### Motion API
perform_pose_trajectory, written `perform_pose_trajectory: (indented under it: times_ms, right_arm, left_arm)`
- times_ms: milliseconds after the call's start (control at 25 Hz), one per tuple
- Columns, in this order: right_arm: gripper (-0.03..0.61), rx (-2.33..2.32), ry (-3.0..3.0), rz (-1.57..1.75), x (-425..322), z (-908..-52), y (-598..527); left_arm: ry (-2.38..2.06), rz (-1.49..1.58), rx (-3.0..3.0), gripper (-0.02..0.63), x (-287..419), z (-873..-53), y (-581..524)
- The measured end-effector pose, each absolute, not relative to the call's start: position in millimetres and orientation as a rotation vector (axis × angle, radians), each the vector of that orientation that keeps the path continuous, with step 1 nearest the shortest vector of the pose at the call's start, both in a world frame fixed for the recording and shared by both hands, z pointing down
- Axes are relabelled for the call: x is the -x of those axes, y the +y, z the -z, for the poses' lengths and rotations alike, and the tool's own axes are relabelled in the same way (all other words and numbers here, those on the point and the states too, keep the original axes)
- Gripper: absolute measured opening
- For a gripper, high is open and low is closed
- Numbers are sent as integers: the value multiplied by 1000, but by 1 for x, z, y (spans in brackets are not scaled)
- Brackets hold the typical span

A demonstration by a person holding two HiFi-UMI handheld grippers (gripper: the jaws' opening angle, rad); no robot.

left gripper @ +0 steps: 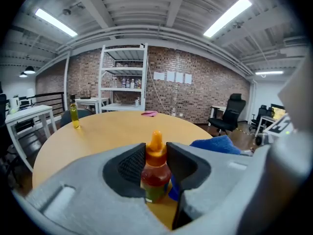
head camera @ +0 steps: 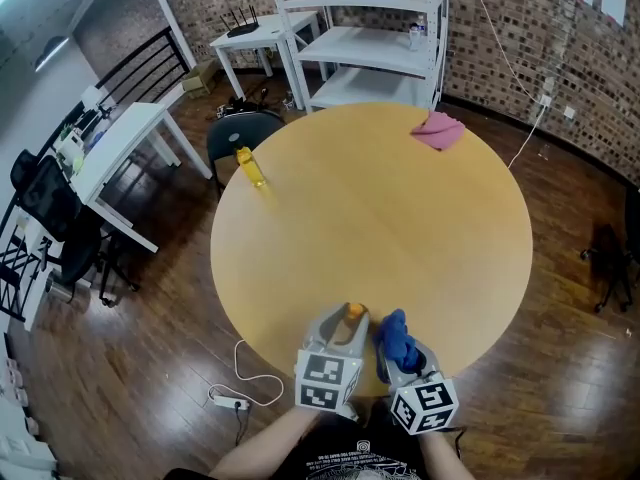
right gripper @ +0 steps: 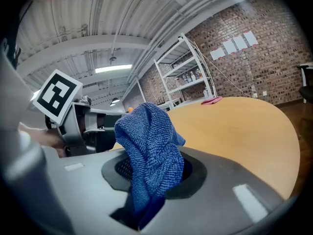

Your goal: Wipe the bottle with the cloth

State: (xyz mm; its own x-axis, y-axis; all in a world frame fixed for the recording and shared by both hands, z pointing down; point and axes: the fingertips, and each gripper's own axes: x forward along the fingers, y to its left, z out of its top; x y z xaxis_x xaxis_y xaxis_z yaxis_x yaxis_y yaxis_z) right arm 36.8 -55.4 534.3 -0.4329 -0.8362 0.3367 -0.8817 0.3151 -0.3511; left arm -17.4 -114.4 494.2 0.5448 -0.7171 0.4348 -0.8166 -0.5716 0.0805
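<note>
A small bottle (left gripper: 155, 169) was seen standing upright, pinched at its shoulders between the pads of the left gripper (left gripper: 155, 150). It was topped by an orange cone-shaped nozzle; its clear body was filled with a reddish-amber liquid, with a greenish band lower down. It was held over the near edge of the table (head camera: 400, 218); whether its base was set on the surface could not be told. Just to its right, a blue cloth (right gripper: 149, 153) of looped terry weave was clamped in the jaws of the right gripper (right gripper: 157, 169). It was bunched into a crumpled peak above the jaws, with a fold hanging below them, close beside the bottle.
</note>
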Motion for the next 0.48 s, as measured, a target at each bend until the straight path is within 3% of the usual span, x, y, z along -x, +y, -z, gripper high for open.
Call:
perform_pose_trajectory:
  times_ms: [480]
  right_arm:
    - [109,-1630,-2466,-747,-43,-533,-59]
  left_arm:
    - [-1536,-475,-2376,137,7,-494,-117]
